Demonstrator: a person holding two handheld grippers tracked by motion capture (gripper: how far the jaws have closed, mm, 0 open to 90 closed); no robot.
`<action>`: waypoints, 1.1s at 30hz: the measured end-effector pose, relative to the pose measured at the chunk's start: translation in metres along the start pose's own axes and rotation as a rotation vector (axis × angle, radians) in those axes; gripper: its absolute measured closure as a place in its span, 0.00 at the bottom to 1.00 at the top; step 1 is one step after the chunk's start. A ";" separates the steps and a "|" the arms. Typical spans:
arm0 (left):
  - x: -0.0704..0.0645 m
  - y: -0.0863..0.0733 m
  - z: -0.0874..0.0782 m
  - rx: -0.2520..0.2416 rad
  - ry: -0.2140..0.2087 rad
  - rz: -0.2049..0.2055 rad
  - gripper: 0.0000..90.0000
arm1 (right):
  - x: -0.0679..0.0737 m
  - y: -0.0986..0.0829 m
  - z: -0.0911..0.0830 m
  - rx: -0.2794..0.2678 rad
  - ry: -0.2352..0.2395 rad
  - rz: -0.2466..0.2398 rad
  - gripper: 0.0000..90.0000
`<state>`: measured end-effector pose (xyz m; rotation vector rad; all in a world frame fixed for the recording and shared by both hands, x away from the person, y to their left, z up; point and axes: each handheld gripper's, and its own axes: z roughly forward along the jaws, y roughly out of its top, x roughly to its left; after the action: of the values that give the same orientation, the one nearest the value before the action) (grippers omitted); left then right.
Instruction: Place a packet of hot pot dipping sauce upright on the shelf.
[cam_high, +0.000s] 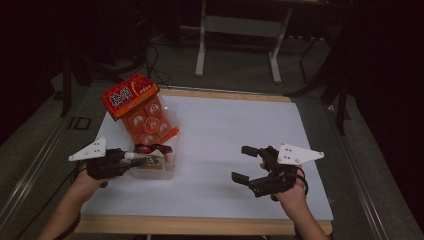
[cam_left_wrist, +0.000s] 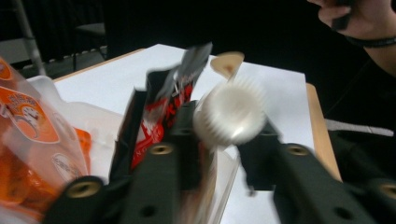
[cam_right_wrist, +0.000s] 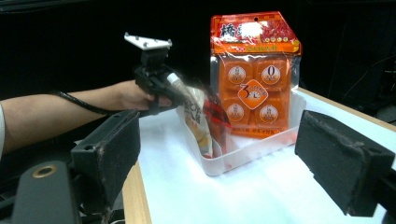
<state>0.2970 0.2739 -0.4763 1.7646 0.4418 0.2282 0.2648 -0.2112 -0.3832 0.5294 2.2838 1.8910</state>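
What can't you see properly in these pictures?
- Left gripper view: motion blur smears the pouch print; unreadable.
- High view: the left gripper covers the pouch's cap.
- Right gripper view: the clear bin wall hides the orange pack's bottom edge.

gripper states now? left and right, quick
Left gripper: shut on the white cap of a spouted pouch standing in the clear tray.
Right gripper: open, holding nothing, over the white table.
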 end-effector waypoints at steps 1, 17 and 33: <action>-0.001 0.003 -0.001 0.006 0.021 0.010 0.71 | 0.000 0.000 0.000 0.003 0.000 0.000 0.16; -0.027 0.053 -0.006 -0.077 0.057 0.042 0.12 | 0.001 0.003 0.001 0.010 0.005 -0.006 0.16; -0.063 0.077 0.031 -0.105 0.090 0.017 0.02 | -0.001 -0.003 -0.003 0.013 -0.012 0.004 0.16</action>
<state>0.2645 0.2060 -0.4040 1.6607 0.4720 0.3380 0.2645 -0.2149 -0.3855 0.5465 2.2911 1.8704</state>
